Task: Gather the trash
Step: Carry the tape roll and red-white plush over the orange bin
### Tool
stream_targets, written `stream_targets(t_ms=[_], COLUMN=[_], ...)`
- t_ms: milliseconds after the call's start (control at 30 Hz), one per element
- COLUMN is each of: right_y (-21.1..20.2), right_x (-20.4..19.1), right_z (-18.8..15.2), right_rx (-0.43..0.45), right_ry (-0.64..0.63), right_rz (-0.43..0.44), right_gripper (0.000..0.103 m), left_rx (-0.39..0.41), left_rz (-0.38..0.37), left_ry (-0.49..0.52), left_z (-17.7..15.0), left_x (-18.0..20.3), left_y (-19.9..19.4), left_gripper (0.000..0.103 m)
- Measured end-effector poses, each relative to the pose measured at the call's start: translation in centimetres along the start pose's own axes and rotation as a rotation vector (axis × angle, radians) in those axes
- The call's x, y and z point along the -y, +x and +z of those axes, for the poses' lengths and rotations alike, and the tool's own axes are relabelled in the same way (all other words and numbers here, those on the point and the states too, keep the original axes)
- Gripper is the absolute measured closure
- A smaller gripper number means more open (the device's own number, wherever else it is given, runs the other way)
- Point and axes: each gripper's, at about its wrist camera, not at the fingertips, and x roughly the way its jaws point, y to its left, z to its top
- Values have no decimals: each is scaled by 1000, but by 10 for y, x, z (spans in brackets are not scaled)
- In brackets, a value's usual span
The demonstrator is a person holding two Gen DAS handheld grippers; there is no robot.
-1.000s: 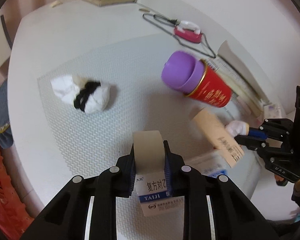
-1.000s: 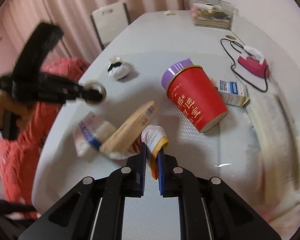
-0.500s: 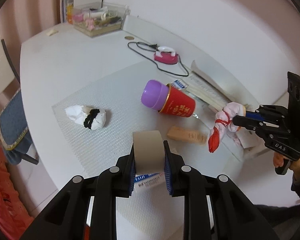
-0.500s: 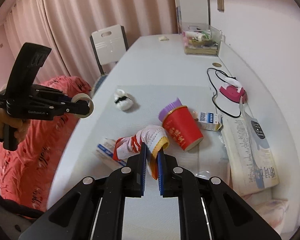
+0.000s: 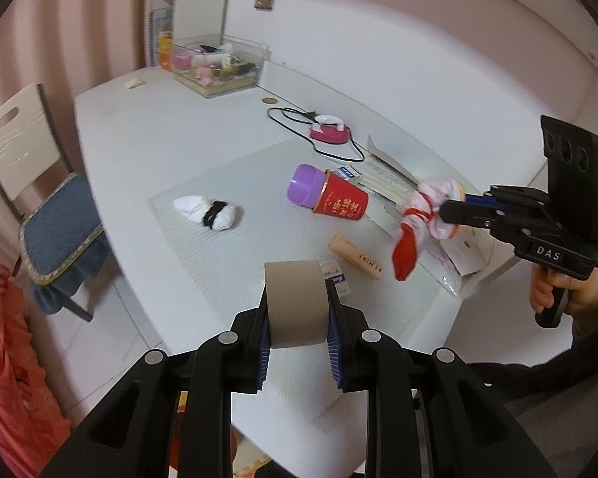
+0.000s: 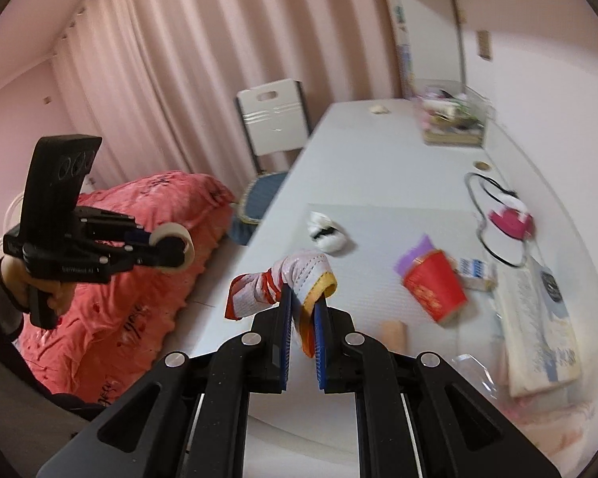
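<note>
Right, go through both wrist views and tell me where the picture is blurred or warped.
Left wrist view: mostly sharp; the red cup and tape roll are crisp, fisheye bends the table edge, dark corners. Right wrist view: the cup and the table's right side are smeared, the gloves stay sharp, curtains bow.

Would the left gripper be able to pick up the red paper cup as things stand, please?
Probably not yet: the left gripper is shut on a tape roll. The red paper cup itself lies uncovered on the table.
</note>
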Motion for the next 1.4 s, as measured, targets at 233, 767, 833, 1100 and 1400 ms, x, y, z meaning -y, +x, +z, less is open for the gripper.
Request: stream_targets(t_ms=[233, 767, 833, 1100, 1400], right_y=[18, 96, 108, 153, 227], right_x=[-44, -172, -193, -255, -297], right_z=[16, 38, 38, 34, 9], right_rx=[-9, -118, -134, -191, -308], right_ry=[-87, -291, -322, -378, -378], right_rz=[103, 355, 387, 463, 465], right_gripper=[92, 92, 92, 92, 92], left_rx=[35, 77, 76, 52, -1], left_rz=[57, 232, 248, 279, 241], left_ry=[-87, -367, -402, -521, -606], left_z=[-30, -112, -122, -163, -197], left_x=[-17, -81, -89, -125, -173], left_y=[-30, -96, -102, -113, -92], left_gripper=[77, 77, 77, 77, 77])
